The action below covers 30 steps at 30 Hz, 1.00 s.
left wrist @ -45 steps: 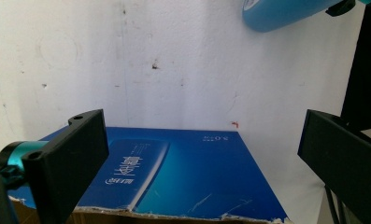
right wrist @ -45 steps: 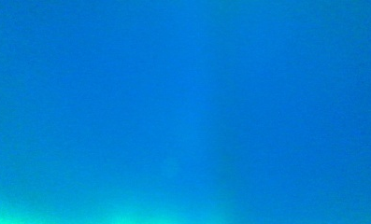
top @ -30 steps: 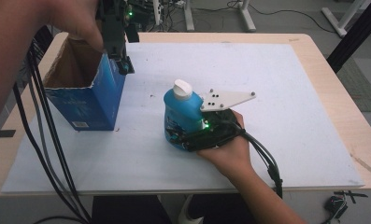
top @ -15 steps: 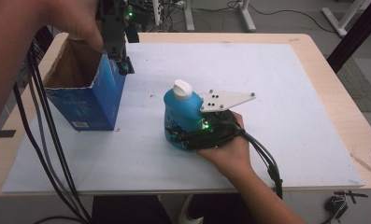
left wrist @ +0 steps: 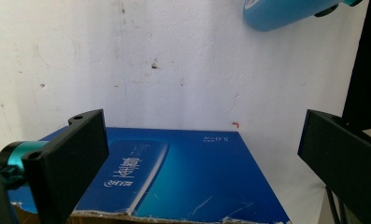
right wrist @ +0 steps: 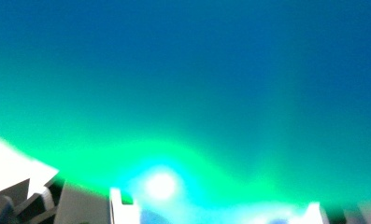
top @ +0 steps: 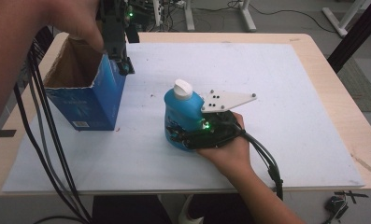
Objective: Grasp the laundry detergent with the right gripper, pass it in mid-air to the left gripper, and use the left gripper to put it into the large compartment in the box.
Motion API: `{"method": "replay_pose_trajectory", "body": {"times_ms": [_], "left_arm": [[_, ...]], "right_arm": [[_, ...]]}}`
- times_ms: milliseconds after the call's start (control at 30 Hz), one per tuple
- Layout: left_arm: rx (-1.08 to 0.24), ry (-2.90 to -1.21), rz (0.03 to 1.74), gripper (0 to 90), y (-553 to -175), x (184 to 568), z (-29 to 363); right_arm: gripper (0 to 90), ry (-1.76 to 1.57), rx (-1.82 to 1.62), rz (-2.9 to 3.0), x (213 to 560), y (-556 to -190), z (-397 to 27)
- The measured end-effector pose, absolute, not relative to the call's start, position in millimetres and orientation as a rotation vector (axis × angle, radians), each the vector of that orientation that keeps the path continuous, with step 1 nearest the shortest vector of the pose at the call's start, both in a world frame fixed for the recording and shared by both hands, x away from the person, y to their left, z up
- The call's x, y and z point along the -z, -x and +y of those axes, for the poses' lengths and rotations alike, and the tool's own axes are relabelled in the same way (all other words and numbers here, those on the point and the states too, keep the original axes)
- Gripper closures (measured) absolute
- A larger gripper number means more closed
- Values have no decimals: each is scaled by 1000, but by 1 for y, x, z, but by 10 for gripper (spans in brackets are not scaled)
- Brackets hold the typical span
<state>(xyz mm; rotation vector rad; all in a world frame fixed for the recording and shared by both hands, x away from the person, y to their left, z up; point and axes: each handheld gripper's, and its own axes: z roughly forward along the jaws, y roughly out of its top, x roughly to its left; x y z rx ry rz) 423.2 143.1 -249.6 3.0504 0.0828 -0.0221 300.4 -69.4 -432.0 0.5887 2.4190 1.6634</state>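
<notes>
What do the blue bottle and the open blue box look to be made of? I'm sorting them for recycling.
The blue bottle looks like smooth, slightly glossy plastic, with a white cap that seems plastic too: rounded moulded body, soft sheen. The blue box appears to be cardboard with a glossy printed skin: brown raw inside and a frayed, torn top edge show it.

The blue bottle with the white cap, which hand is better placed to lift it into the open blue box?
Right. The right gripper is at the blue bottle, jaws just closing around it; the left gripper is at the blue cardboard box.
</notes>
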Motion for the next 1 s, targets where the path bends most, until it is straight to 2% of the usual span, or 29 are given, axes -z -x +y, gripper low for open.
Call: {"method": "replay_pose_trajectory", "body": {"times_ms": [767,1000], "left_arm": [[21,-3054,87,17,-420,250,141],[18,-3052,71,17,-416,247,139]], "right_arm": [[462,-542,-1683,2368,435,-298,-70],[466,-548,-1733,2349,424,-303,-80]]}}
